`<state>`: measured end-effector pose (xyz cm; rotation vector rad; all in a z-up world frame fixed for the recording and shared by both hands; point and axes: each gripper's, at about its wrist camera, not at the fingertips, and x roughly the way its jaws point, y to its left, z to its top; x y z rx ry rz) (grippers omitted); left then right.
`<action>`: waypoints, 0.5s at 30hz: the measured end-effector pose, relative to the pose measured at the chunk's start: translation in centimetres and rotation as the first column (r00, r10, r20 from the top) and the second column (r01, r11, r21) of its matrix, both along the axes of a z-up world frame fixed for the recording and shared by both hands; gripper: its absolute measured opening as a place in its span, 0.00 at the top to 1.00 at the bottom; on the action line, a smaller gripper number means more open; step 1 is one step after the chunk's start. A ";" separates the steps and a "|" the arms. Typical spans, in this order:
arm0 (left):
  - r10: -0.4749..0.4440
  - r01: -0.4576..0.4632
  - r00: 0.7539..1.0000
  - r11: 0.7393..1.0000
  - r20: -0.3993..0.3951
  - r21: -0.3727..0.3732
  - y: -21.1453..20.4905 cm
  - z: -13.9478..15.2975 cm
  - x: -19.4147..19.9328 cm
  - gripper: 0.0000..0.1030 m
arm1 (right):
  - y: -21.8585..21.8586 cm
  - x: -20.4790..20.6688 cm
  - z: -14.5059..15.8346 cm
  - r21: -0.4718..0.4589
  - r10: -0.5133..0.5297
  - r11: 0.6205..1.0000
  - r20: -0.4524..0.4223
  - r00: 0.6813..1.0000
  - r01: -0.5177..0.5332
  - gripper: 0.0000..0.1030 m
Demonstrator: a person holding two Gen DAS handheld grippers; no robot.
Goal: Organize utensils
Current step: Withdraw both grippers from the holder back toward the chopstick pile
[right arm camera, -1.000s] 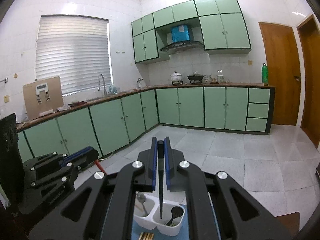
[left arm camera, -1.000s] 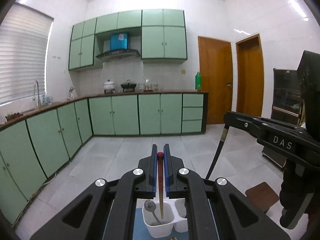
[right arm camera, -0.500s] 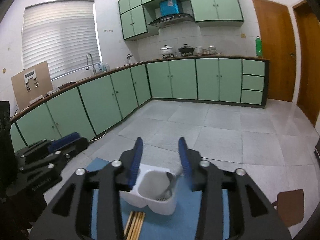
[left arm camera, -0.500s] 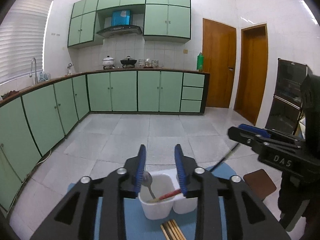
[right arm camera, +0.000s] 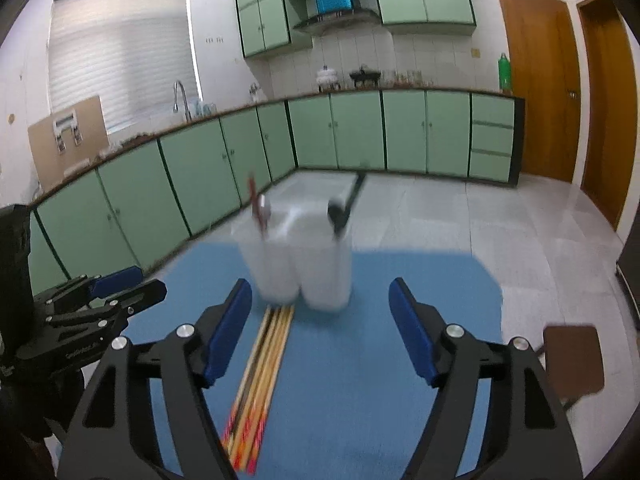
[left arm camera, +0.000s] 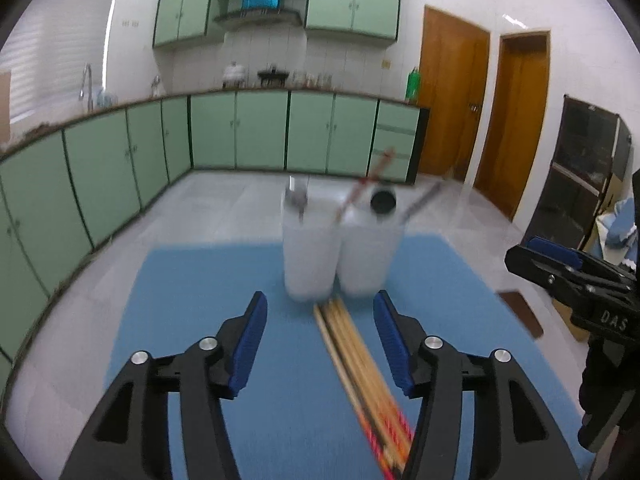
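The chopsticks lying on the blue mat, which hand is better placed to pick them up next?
Probably the left. The chopsticks run up between the open jaws of the left gripper, while they lie toward the left-hand finger of the right gripper, off its centre.

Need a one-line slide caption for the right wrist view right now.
Right gripper, jaws just opened and empty, above the blue mat facing the white utensil holder and the chopsticks.
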<state>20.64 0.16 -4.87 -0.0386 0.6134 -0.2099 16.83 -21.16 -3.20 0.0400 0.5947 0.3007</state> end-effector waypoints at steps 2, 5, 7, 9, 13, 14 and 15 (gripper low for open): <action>0.000 0.000 0.998 1.000 -0.058 -0.004 0.0 -2.2 -0.9 0.46 | 0.4 -1.2 -2.1 -0.001 0.000 1.000 -0.050 0.999 0.000 0.33; 0.008 -0.006 0.994 1.000 -0.109 0.013 0.1 -4.4 -1.8 0.46 | 0.7 -2.3 -4.6 0.006 0.000 1.000 -0.112 0.994 0.001 0.33; 0.009 -0.007 0.989 1.000 -0.145 0.017 0.1 -6.0 -2.6 0.46 | 1.2 -2.8 -5.8 0.001 -0.001 1.000 -0.150 0.989 0.001 0.33; 0.021 -0.017 0.985 1.000 -0.173 0.027 0.2 -7.1 -3.0 0.46 | 1.6 -3.2 -6.8 -0.005 0.004 1.000 -0.176 0.984 -0.005 0.33; 0.040 -0.035 0.976 0.999 -0.214 0.026 0.5 -9.0 -3.9 0.46 | 2.1 -4.0 -8.4 -0.017 0.012 1.000 -0.220 0.976 -0.017 0.33; 0.043 -0.037 0.974 0.999 -0.222 0.028 0.6 -9.3 -4.2 0.46 | 2.3 -4.2 -8.8 -0.023 0.015 1.000 -0.230 0.973 -0.021 0.33; 0.044 -0.038 0.972 0.999 -0.233 0.032 0.6 -9.7 -4.3 0.46 | 2.2 -4.4 -9.3 -0.029 0.019 0.999 -0.243 0.970 -0.027 0.33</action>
